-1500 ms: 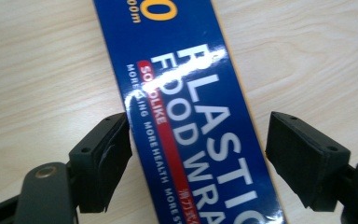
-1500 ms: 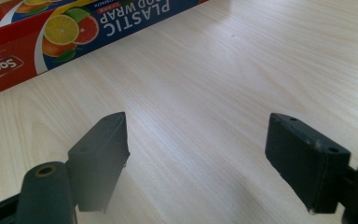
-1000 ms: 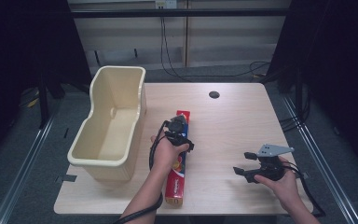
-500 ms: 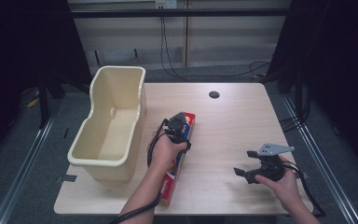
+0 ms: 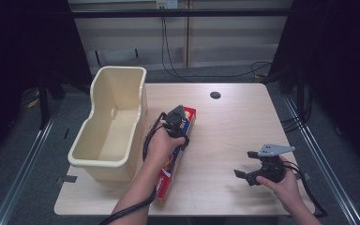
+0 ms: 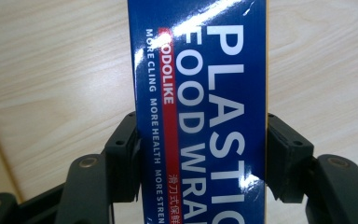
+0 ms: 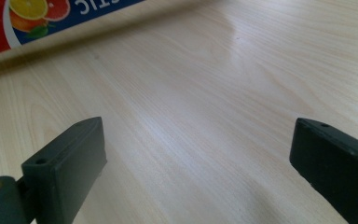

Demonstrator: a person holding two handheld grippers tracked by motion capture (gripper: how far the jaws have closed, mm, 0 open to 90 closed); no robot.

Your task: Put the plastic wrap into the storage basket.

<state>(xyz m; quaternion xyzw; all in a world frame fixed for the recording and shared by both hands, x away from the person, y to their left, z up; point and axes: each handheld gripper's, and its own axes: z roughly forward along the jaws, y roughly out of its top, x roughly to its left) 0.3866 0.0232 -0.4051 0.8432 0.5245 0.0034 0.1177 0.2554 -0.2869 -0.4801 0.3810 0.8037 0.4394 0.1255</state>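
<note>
Left gripper: jaws astride the plastic wrap box, one black pad against each long side, clamped on it. The box lies flat on the wooden table, just beside the cream plastic tub, running from mid-table toward the near edge. Right gripper: jaws spread wide apart, holding nothing, low over bare tabletop near the right front corner, well apart from the box.
</note>
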